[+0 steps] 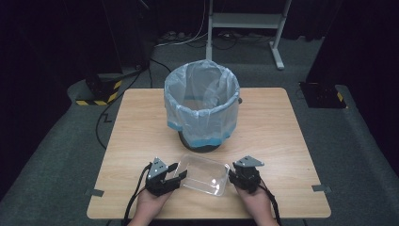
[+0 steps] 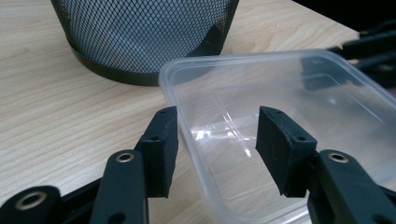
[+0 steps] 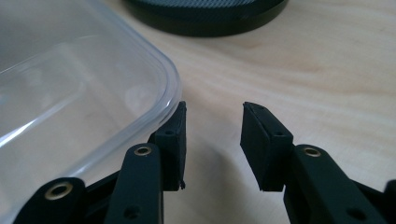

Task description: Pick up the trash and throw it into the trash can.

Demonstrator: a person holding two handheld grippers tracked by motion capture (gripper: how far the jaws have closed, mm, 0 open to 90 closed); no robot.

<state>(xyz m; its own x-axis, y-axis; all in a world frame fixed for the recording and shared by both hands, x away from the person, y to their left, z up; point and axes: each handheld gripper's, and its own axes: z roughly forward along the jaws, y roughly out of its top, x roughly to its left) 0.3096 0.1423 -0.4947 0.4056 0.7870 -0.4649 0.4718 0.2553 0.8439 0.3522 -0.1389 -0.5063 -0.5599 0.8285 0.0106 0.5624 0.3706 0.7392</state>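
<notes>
Two grippers flanked one clear plastic container point(image 1: 203, 174) on the near part of the wooden table point(image 1: 277, 141), just in front of the lined mesh bin point(image 1: 202, 106). On your left, the left gripper point(image 1: 179, 172) had its jaws set moderately wide and straddling the container's wall: one pad point(image 2: 161, 147) stood outside the rim, the other point(image 2: 280, 147) inside, and neither pressed on the plastic, so nothing was held. In the centre, the container lay flat and appeared empty. On your right, the right gripper point(image 1: 230, 176) had its jaws narrowed but parted, with bare table between them; the inner pad point(image 3: 173, 140) sat just beside the container's rounded corner, outside it, gripping nothing. Risks as judged: had you closed the right jaws where they stood, they would have met on air or nudged the corner and slid the light container toward your left hand. Had the left jaws closed alone on one thin wall, the container could have tipped or flexed out of the grip. Limits of inspection: the transparent walls made the container's far rim hard to trace, and whether the right pad touched the corner could not be settled.
</notes>
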